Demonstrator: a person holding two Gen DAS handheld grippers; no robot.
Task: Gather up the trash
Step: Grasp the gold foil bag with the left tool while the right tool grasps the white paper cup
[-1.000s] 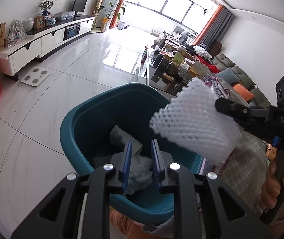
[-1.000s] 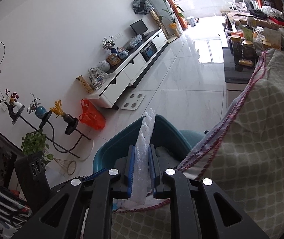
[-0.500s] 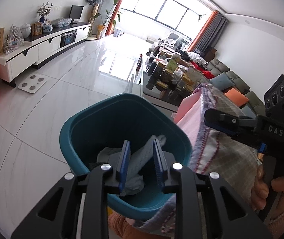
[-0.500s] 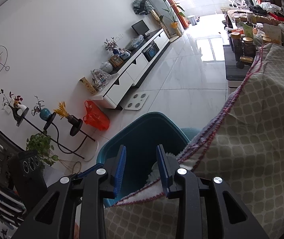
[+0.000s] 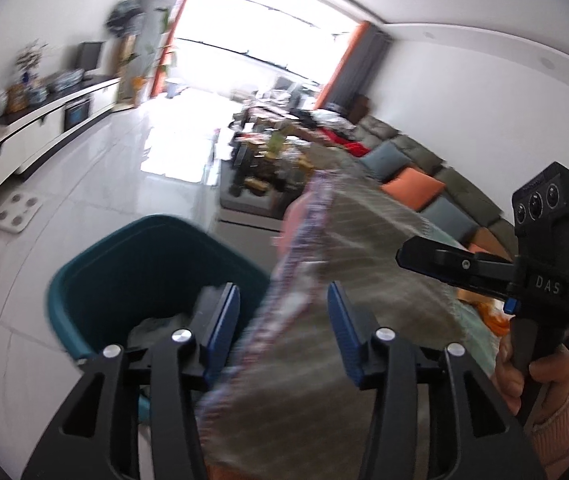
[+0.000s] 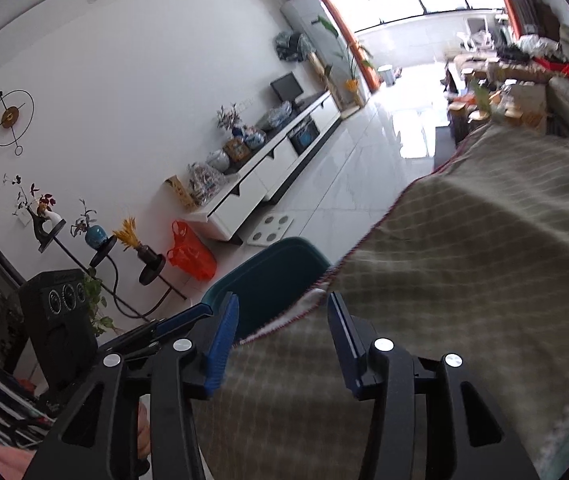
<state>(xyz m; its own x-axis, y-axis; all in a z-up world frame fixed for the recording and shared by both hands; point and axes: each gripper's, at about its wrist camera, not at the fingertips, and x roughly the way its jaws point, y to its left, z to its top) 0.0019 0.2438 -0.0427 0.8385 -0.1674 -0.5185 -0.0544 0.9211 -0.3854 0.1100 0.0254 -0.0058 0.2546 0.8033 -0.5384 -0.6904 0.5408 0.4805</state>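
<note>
Your checked tablecloth [image 6: 464, 280] fills 3 o'clock; the teal bin [image 5: 96, 280] waits at 8 o'clock, below its edge, to catch trash. Crumpled pale trash [image 5: 156, 326] lies inside. Both your left gripper [image 5: 283, 330] and right gripper [image 6: 282, 334] have just been opening, released, nothing between them
</note>
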